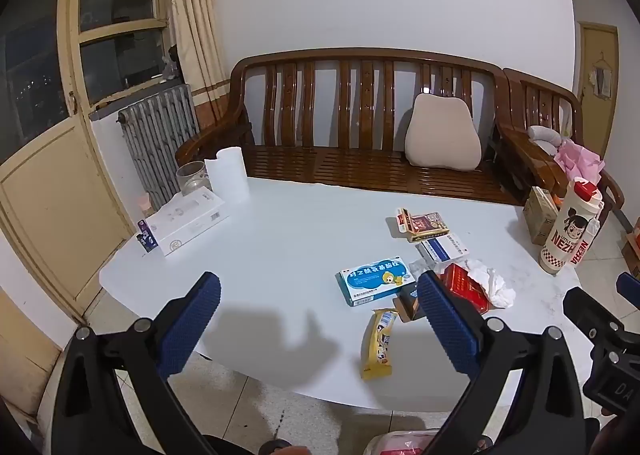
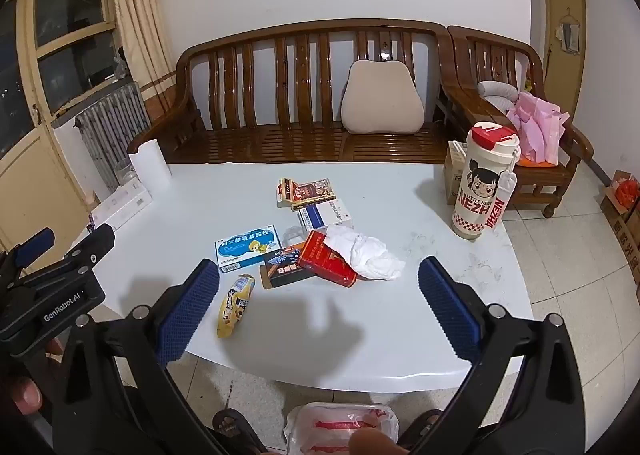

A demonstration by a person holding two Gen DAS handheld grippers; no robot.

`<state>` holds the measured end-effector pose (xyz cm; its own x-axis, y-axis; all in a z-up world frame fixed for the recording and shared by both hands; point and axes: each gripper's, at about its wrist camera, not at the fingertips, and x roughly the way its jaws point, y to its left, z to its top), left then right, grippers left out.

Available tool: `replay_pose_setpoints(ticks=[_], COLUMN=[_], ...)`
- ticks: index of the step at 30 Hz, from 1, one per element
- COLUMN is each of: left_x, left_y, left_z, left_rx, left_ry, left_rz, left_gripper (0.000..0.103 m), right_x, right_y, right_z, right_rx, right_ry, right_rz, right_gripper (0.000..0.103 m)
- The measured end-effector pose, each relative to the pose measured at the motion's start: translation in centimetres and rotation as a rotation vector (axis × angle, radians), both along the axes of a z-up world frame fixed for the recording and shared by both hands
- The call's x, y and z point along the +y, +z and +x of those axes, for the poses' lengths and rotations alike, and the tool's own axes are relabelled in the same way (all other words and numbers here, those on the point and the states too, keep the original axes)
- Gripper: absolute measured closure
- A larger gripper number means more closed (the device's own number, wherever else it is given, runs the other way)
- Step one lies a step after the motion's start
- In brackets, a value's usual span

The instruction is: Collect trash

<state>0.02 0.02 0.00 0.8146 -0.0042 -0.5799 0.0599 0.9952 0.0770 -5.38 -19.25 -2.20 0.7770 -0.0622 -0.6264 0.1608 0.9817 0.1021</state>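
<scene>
Both tongs spread wide and empty, left gripper [image 1: 320, 319] and right gripper [image 2: 319, 305] hovering over near edge of white table [image 2: 380, 191]. Trash clusters mid-table: crumpled tissue [image 2: 366, 251] touching red box [image 2: 326, 265], yellow wrapper [image 2: 236, 305] nearest, blue-white box [image 2: 248, 247] just beside.

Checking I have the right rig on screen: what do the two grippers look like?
Both match: the left gripper and right gripper have black angular frames with silver bolts and blue textured finger pads. The left body reads "GenRobot.AI" in white.

Glossy white table [image 2: 400, 335], varnished wooden bench [image 2: 280, 135], crumpled paper tissue [image 2: 368, 251]
</scene>
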Motion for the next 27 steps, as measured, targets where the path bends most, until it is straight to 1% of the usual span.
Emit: replay_pose_setpoints(ticks=[8, 9, 12, 18, 27], left_x=[-0.20, 0.00, -0.16, 0.28, 0.26], left_y=[0.01, -0.57, -0.82, -0.26, -0.32], left_z=[-0.06, -0.07, -0.20, 0.00, -0.11], left_rx=[-0.001, 0.000, 0.000, 0.003, 0.001], left_ry=[0.002, 0.004, 0.004, 0.008, 0.011], left_rz=[0.003, 0.003, 0.004, -0.004, -0.001], left_gripper=[0.007, 0.007, 0.007, 0.007, 0.007], right_x=[-0.06, -0.10, -0.02, 0.09, 0.03], right_y=[-0.05, -0.02, -0.03, -0.13, 0.06], right_z=[-0.05, -0.06, -0.08, -0.04, -0.11], right_rx=[-0.003, -0.003, 0.000, 0.001, 0.000], right_ry=[-0.001, 0.000, 0.001, 0.004, 0.003], right_rz=[0.002, 0.004, -0.003, 0.000, -0.017], right_gripper=[0.005, 0.005, 0.005, 0.005, 0.005])
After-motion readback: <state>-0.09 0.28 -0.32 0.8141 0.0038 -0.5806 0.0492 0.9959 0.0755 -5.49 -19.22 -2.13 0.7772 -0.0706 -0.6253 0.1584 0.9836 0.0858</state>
